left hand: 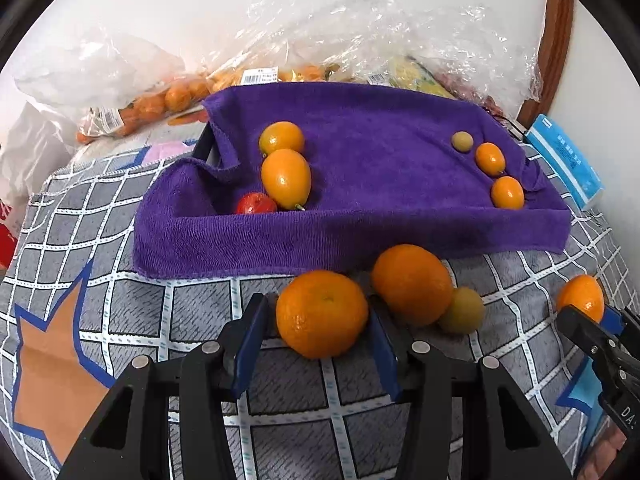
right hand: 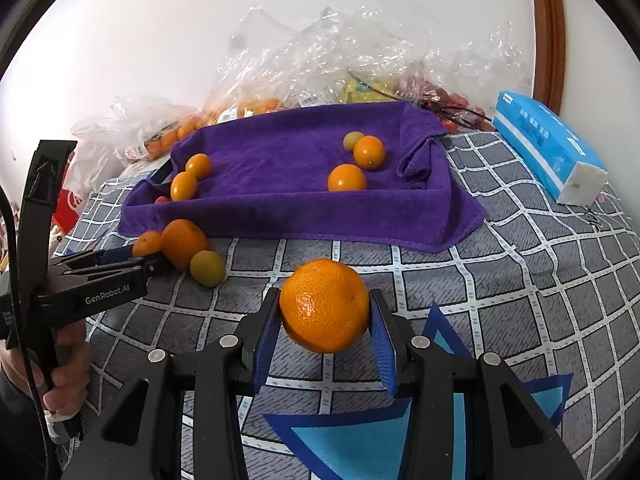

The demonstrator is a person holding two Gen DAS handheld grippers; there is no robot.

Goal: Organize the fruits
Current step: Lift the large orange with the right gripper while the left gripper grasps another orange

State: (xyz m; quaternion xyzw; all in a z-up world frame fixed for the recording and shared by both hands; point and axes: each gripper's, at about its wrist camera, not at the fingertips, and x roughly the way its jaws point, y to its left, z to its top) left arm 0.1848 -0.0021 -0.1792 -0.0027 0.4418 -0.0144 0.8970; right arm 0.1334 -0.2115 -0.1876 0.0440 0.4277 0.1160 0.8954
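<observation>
Tongs in both our hands are clamped on fruit: the left gripper (left hand: 322, 344) pinches a mandarin (left hand: 322, 314) resting on the checked bedcover (left hand: 132, 308), and the right gripper (right hand: 325, 330) holds a second mandarin (right hand: 324, 306) just clear of it. Beyond them, the purple towel-lined tray (right hand: 280, 208) lies farther off, with small oranges (left hand: 286, 178) at its left end and more at its right. We judge the carry goes best with steady grips, lifting over the near rim and setting like beside like.
</observation>
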